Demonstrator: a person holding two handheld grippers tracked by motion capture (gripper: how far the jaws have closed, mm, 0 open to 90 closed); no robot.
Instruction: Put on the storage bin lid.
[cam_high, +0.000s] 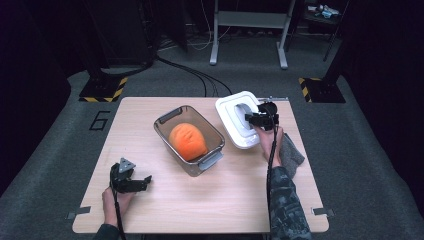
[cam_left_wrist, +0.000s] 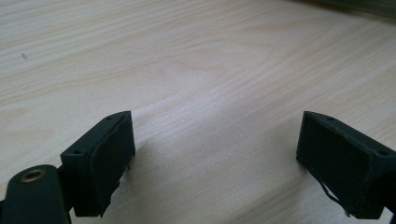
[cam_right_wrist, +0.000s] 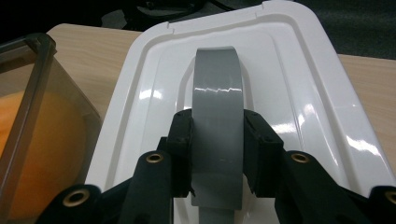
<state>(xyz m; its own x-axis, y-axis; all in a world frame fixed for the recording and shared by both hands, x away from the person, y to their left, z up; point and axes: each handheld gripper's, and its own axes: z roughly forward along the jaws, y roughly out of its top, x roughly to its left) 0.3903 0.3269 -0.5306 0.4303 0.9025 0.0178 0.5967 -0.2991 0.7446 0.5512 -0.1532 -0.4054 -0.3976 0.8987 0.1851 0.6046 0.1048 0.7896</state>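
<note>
White lid (cam_high: 235, 122) (grey handle (cam_right_wrist: 217, 121)) tilted beside bin (cam_high: 166, 131).

The lid (cam_high: 239, 119) is glossy white, with a flat grey handle (cam_right_wrist: 218, 126) arching across its middle. Beside it the container (cam_high: 190, 140) is smoky, see-through grey with paler grey latches, and the rounded lump (cam_high: 188, 141) inside is bright orange with faint ridges. The table (cam_high: 210, 195) is pale wood with fine grain lines. Both grippers, left (cam_high: 131, 179) and right (cam_high: 261, 119), are matt black. A folded cloth (cam_high: 291, 155) is mid grey, the sleeve (cam_high: 285, 205) a dark mottled pattern
</note>
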